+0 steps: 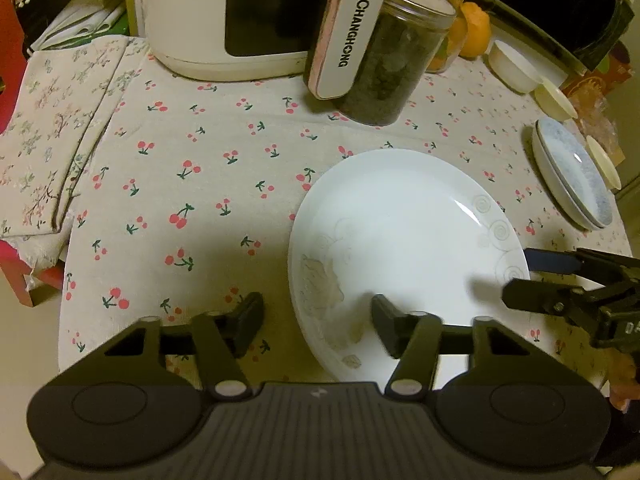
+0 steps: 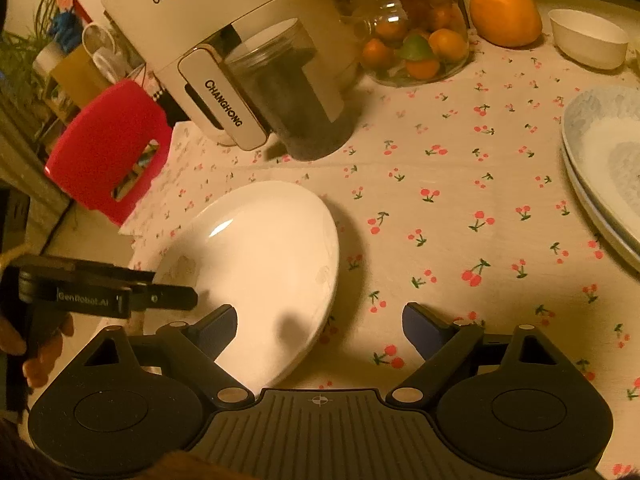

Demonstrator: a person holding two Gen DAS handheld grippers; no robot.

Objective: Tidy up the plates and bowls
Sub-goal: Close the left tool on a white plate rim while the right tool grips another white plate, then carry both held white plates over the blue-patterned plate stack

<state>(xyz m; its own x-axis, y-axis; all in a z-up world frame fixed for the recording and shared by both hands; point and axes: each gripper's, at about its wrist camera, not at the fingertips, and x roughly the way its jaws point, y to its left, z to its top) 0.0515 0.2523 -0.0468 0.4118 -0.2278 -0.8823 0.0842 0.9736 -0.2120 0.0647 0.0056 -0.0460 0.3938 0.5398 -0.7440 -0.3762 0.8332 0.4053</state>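
Left gripper [image 1: 316, 326]: jaws partly spread, straddling the near-left rim of the round white ceramic plate [image 1: 404, 248]; one finger over the plate's inner face, the other outside over the cloth. Pads not seen pressing the rim. Right gripper [image 2: 318, 330]: jaws spread wide, straddling the plate's opposite edge, nothing pinched.

Plate: glossy white, faint grey swirl pattern along the rim, pale smears on the side nearest the left gripper. It lies on the cherry-print tablecloth [image 1: 208, 184], between the two grippers. Whether it rests flat or is tipped cannot be told.

Hard to read: the plate's near edge is covered by the gripper bodies in both views. A hand [image 2: 36, 344] behind the left gripper is mostly cut off.

Around the plate: beyond it, a clear plastic jar of dark contents [image 1: 392, 68] and a white "CHANGHONG" appliance [image 1: 224, 16]. To the plate's right, well apart, a stack of blue-speckled plates [image 1: 572, 176]; farther back, a small white bowl [image 1: 514, 66] and orange fruit [image 1: 474, 30]. Nothing lies between grippers and plate.
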